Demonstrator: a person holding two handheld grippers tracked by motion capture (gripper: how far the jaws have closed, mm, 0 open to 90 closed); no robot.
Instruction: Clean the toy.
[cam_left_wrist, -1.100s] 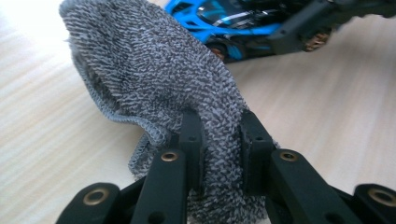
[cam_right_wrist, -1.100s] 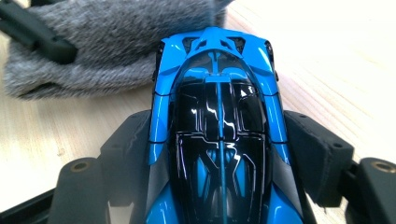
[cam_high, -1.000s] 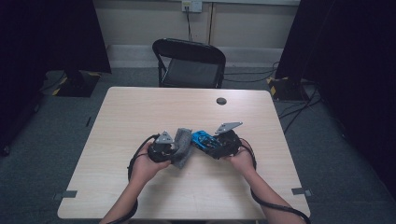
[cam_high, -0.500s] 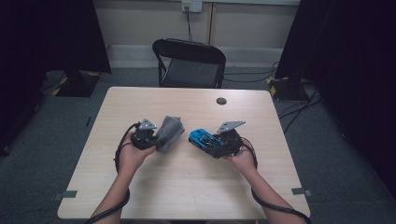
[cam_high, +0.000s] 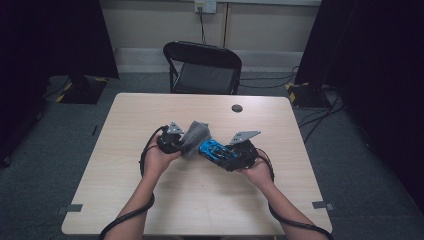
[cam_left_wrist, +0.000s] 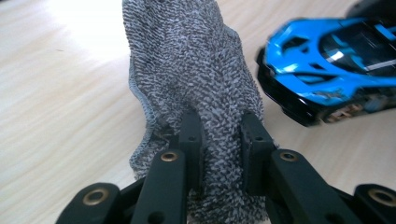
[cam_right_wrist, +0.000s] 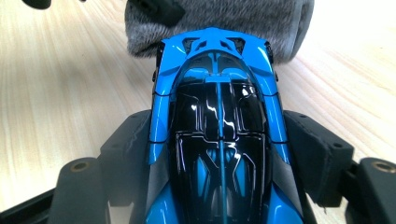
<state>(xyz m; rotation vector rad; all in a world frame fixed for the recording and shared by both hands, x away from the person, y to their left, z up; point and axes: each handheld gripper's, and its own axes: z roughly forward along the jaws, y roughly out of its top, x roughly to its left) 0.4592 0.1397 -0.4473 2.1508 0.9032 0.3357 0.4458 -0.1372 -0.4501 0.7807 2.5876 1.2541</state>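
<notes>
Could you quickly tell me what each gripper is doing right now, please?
Left gripper: closed on the grey cloth.
Right gripper: closed on the blue toy car.

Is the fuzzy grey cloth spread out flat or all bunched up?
Bunched up. The left tongs pinch the grey cloth into a standing wad.

A fluffy grey microfibre cloth (cam_left_wrist: 196, 79) stands bunched and upright above the pale wooden tabletop (cam_high: 200, 200), pinched at its lower end. Just beside it, nose against the fabric, a glossy blue toy sports car with a black roof (cam_right_wrist: 219, 126) is held level.
</notes>
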